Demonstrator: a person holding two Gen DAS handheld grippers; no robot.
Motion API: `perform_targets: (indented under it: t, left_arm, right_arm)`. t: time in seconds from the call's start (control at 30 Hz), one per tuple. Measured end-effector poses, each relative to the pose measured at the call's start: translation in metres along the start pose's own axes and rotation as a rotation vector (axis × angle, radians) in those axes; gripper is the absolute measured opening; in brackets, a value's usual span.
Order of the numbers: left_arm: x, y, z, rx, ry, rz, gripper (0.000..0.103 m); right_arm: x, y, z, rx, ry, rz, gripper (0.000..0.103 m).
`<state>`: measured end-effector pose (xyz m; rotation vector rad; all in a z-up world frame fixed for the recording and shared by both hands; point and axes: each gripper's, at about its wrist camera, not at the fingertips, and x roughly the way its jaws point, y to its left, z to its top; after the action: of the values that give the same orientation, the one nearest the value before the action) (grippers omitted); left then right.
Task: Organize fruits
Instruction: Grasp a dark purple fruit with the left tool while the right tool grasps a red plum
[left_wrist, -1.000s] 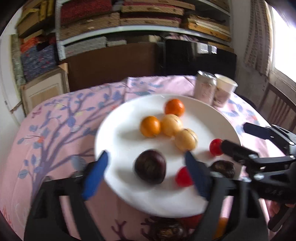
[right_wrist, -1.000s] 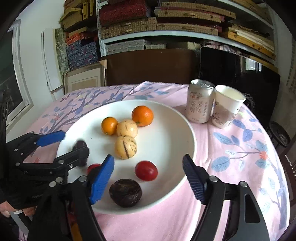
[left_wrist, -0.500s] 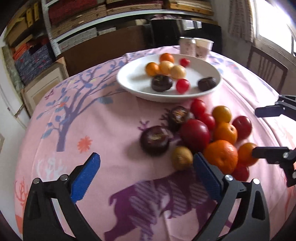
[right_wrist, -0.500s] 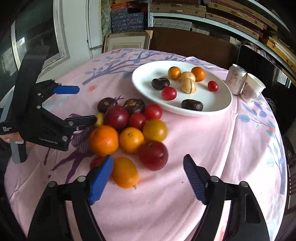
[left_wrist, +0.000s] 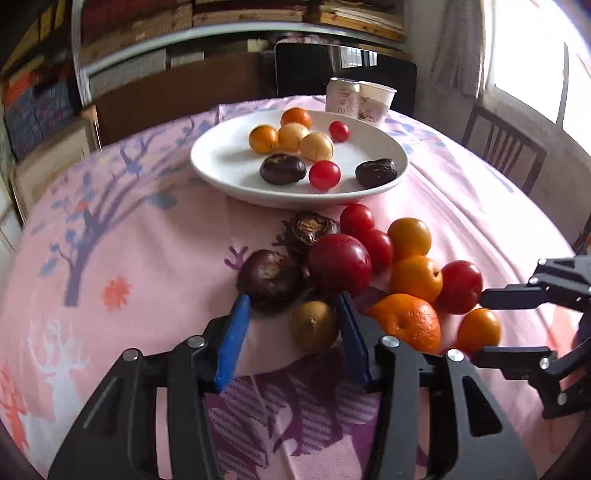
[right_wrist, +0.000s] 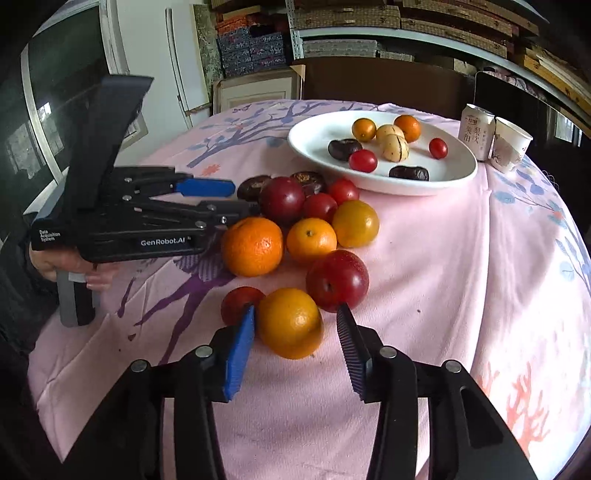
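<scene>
Olive fruit between left tool, orange between right tool

1. Fruit pile packed tight, pieces touching; no gap inside.
2. White plate blocks pile's far side.
3. Bare cloth left and right of pile.

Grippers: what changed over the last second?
Both pulled back from the plate to the fruit pile. Now the left gripper straddles the olive-brown fruit, and the right gripper straddles an orange; both open, neither gripping. The eight fruits on the plate stayed put.
</scene>
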<state>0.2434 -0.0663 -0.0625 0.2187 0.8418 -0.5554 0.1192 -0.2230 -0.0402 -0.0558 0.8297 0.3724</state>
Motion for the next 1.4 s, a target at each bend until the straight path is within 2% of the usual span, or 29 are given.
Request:
perform_targets:
  t: [0.07,0.13,0.2,0.3,0.43,0.5,0.6,0.63,0.73,0.83,0.87,0.9,0.93,1.0,1.1,1.3,1.4]
  left_arm:
    - [0.001,-0.004,-0.002,0.024,0.03,0.0,0.024]
    - [-0.001,-0.01,-0.007,0.059,0.018,0.03,0.024]
    - [-0.005,-0.009,-0.009,0.04,0.024,0.022,0.024]
    - [-0.015,-0.006,-0.01,0.009,0.037,-0.021,0.024]
    - [-0.04,-0.005,0.01,0.01,-0.048,-0.026,0.024]
    - [-0.037,-0.006,0.034,-0.003,-0.094,0.024,0.024]
    - [-0.012,-0.001,0.077,-0.035,-0.138,0.061,0.024]
    - [-0.001,0.001,0.089,-0.044,-0.134,0.075,0.024]
    - [0.034,0.014,0.117,-0.092,-0.106,0.137,0.024]
    - [0.048,0.021,0.124,-0.11,-0.102,0.15,0.025]
    - [0.048,0.021,0.122,-0.106,-0.108,0.169,0.049]
    - [0.047,0.022,0.118,-0.103,-0.116,0.211,0.093]
    - [0.042,0.022,0.112,-0.099,-0.129,0.281,0.097]
    - [0.031,0.022,0.1,-0.067,-0.134,0.333,0.098]
    - [0.011,0.023,0.074,-0.018,-0.125,0.394,0.098]
    - [0.004,0.021,0.026,0.052,-0.004,0.289,0.099]
    - [0.008,0.015,0.023,0.112,-0.037,0.281,0.099]
  right_arm:
    - [0.0,0.003,-0.001,0.0,0.006,-0.018,0.038]
    - [-0.003,0.006,-0.002,0.018,0.0,-0.029,0.037]
    - [-0.011,-0.001,-0.001,0.07,-0.007,0.028,0.037]
    - [-0.039,-0.004,0.007,0.046,-0.09,-0.024,0.037]
    - [-0.063,-0.026,0.044,0.02,-0.18,-0.091,0.037]
    - [-0.054,-0.043,0.072,0.008,-0.201,-0.129,0.037]
    - [-0.022,-0.076,0.107,0.057,-0.199,-0.179,0.037]
    - [-0.011,-0.084,0.114,0.07,-0.196,-0.186,0.037]
    - [0.016,-0.093,0.124,0.037,-0.216,-0.283,0.037]
    - [0.032,-0.102,0.131,0.036,-0.188,-0.26,0.039]
    - [0.033,-0.105,0.131,0.051,-0.178,-0.246,0.063]
    - [0.028,-0.107,0.128,0.07,-0.189,-0.241,0.094]
    - [0.021,-0.105,0.122,0.077,-0.215,-0.237,0.098]
    - [0.006,-0.103,0.109,0.086,-0.214,-0.251,0.098]
    - [-0.012,-0.092,0.08,0.09,-0.166,-0.173,0.099]
    - [-0.01,-0.053,0.029,-0.022,-0.045,-0.077,0.099]
    - [0.003,-0.034,0.019,-0.132,-0.003,-0.065,0.098]
